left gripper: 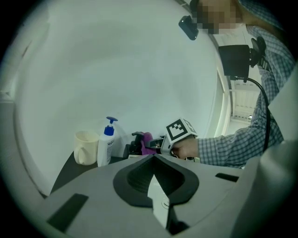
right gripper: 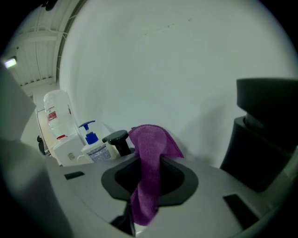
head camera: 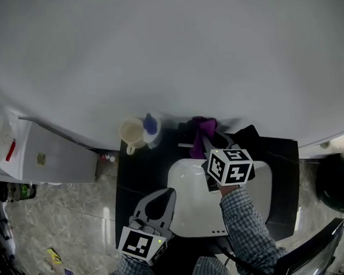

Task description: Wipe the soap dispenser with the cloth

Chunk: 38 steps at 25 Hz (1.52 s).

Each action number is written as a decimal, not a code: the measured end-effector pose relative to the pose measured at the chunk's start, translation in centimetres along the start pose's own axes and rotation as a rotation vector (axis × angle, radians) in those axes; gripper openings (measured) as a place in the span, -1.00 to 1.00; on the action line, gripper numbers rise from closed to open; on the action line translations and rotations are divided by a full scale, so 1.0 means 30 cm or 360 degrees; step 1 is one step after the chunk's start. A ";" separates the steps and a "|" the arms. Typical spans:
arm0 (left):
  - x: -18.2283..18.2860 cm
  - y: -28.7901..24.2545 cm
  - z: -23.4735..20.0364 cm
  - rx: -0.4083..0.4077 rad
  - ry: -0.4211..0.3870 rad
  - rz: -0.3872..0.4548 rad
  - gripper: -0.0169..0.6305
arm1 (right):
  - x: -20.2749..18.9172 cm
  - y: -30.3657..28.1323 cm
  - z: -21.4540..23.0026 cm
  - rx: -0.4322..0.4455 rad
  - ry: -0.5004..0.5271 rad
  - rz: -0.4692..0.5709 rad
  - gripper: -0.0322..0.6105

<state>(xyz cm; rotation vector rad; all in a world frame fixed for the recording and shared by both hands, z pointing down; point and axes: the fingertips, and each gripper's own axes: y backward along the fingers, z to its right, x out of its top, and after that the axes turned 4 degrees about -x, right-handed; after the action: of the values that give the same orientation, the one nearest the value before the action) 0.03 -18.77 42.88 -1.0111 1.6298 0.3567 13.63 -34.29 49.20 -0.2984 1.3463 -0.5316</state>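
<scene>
The soap dispenser (head camera: 151,129), white with a blue pump, stands at the back left of the black counter next to a cream mug (head camera: 131,133). It also shows in the left gripper view as the soap dispenser (left gripper: 106,146) and in the right gripper view as the soap dispenser (right gripper: 93,148). My right gripper (head camera: 209,140) is shut on a purple cloth (head camera: 202,128), held above the back of the sink to the right of the dispenser. The cloth (right gripper: 150,162) droops between the jaws of the right gripper (right gripper: 149,155). My left gripper (head camera: 166,193) hovers over the sink's left rim, shut and holding nothing.
A white sink basin (head camera: 188,219) fills the counter's middle. A black tap (right gripper: 118,141) stands between dispenser and cloth. A dark object (right gripper: 265,135) sits at the counter's back right. A white cabinet (head camera: 52,154) stands left of the counter, a black bin (head camera: 335,183) to its right.
</scene>
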 end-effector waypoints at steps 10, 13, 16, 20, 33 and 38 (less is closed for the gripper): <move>-0.006 -0.003 -0.010 -0.0003 0.0003 0.0000 -0.91 | -0.056 -0.020 0.045 -0.0065 -0.0079 -0.0030 -0.62; -0.004 -0.003 -0.014 0.0004 0.0002 0.0007 -0.91 | -0.088 -0.016 0.066 -0.0100 -0.0089 -0.0058 -0.62; 0.006 -0.004 -0.018 0.0016 0.0001 0.0019 -0.91 | -0.110 0.002 0.084 -0.0144 -0.0083 -0.0079 -0.62; 0.030 -0.011 -0.021 0.0022 -0.0005 0.0034 -0.91 | -0.087 0.030 0.071 -0.0146 -0.0067 -0.0053 -0.62; 0.072 -0.009 0.005 0.0010 -0.0033 0.0082 -0.91 | 0.166 0.131 0.011 -0.0112 0.0151 0.0187 -0.62; 0.077 0.000 0.002 0.0042 -0.0018 0.0075 -0.91 | 0.241 0.144 -0.046 -0.0078 0.0295 0.0259 -0.62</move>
<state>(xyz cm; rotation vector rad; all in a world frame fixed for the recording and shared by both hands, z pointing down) 0.07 -19.70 40.78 -0.9508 1.6463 0.3711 14.05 -34.29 40.67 -0.1802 1.5500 -0.3976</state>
